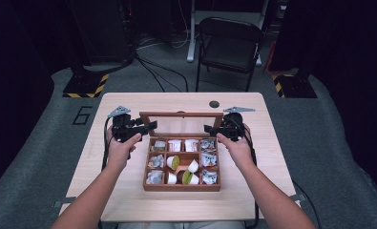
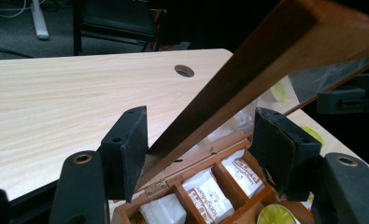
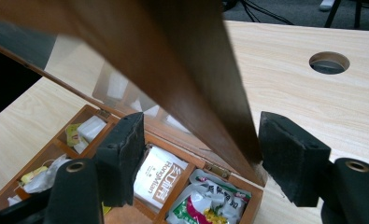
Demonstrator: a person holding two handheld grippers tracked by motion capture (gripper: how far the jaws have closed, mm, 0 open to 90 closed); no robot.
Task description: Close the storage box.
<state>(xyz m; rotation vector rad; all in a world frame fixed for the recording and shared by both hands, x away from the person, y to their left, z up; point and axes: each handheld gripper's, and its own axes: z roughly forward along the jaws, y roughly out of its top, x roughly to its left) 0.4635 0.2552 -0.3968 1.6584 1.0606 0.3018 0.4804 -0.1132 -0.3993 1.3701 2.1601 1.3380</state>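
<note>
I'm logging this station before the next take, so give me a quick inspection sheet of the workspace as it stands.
Surface: light wooden table with a round hole near the far edge.
Job's things: wooden compartment box holding packets and small cups; its glass-paned lid is raised.
Clutter: nothing seen.
Grippers: left gripper and right gripper each straddle a side rail of the lid, jaws open.
Cables: one trails from each gripper along the forearms; more lie on the floor behind.
Surroundings: grey floor, black folding chair, dark curtains, hazard-striped stand bases.
</note>
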